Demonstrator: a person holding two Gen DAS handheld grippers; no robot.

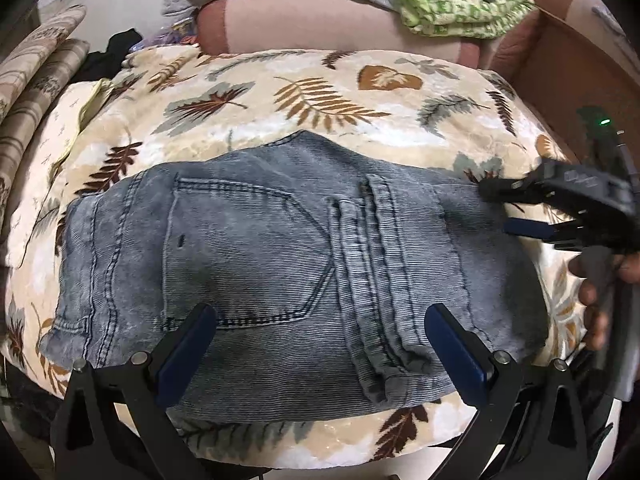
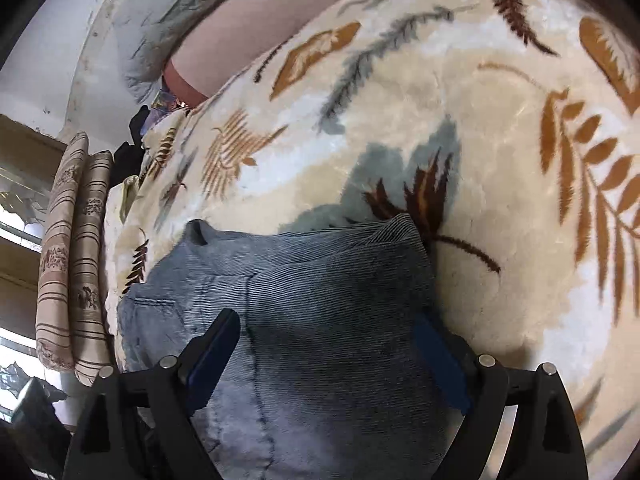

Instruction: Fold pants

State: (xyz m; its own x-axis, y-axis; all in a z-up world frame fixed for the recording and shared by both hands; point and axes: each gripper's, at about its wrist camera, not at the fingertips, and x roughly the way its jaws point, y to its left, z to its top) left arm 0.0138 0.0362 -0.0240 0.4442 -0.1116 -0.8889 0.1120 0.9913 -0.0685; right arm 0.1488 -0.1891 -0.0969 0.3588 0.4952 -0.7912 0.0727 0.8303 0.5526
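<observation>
Jeans (image 1: 280, 264), grey-blue, folded into a compact bundle, back pocket face up, lie flat on leaf-print blanket (image 1: 320, 92). Left gripper (image 1: 320, 356) hangs above the near edge of the bundle, jaws spread wide, nothing between the pads; pocket seam sits just ahead of its left finger, the doubled-over hem and side seam just inside its right finger. No contact with the denim that I can tell.

Right gripper (image 2: 332, 364) also spread wide, straddling the end of the folded jeans (image 2: 320, 320). Denim fills the gap between its fingers; its right-hand blue pad sits at the fabric's edge where it meets the blanket (image 2: 500, 160), its left-hand finger lies over the cloth. Pads not pinching, fabric lies slack. From the left wrist view, same right gripper (image 1: 516, 210) shows off to the right of the left tool, at the bundle's far right end, with a hand (image 1: 592, 288) on its handle.

Beyond both tools: pink cushion (image 1: 340, 28), green patterned cloth (image 1: 452, 0) on top of it. Striped cushions (image 2: 72, 248) stand to the left of the right tool.
</observation>
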